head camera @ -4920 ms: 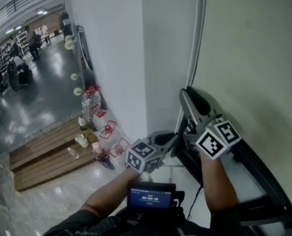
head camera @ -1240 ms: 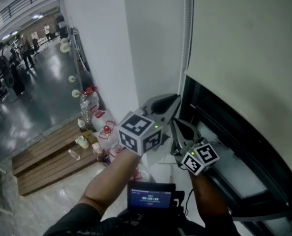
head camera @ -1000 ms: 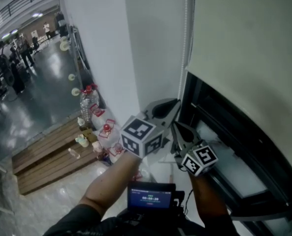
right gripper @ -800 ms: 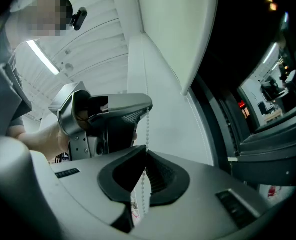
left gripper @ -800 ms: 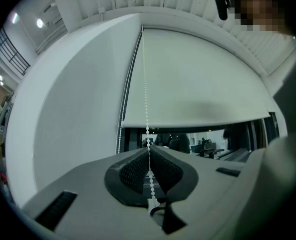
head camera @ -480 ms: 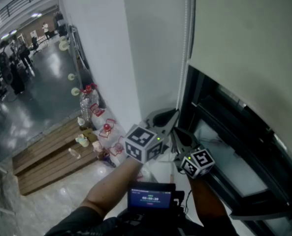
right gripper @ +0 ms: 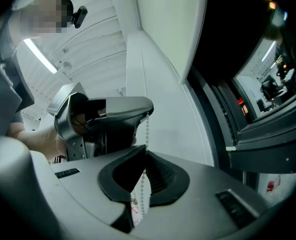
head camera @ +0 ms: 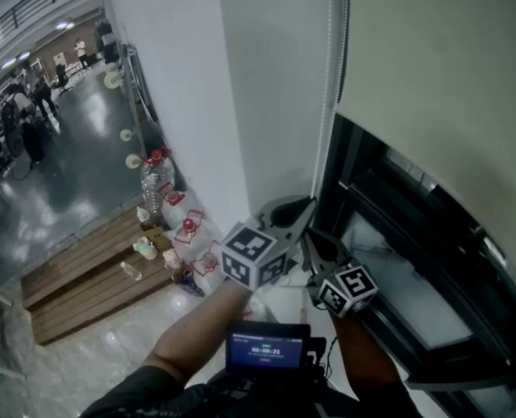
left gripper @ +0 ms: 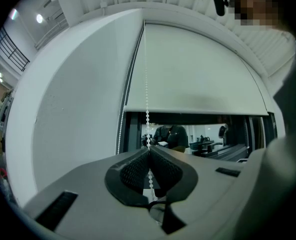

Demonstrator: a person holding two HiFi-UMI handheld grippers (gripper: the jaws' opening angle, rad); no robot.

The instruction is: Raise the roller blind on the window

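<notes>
White bead chain (left gripper: 147, 109) at the window's left edge | left claw (left gripper: 148, 149) pinching it | right claw (right gripper: 145, 152) pinching it just below | roller blind (head camera: 432, 68) part-raised, right | advice: pull straight down, one grip always firm.

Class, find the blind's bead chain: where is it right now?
In the head view the bead chain hangs between the white wall and the roller blind, pinched lower down by the left gripper and, below it, the right gripper.

place: big open indoor hall (workshop-like) | evidence: glossy floor (head camera: 66, 181), upper-level railing (head camera: 40, 5), wooden pallets (head camera: 75, 286), distant people (head camera: 42, 97)
</notes>
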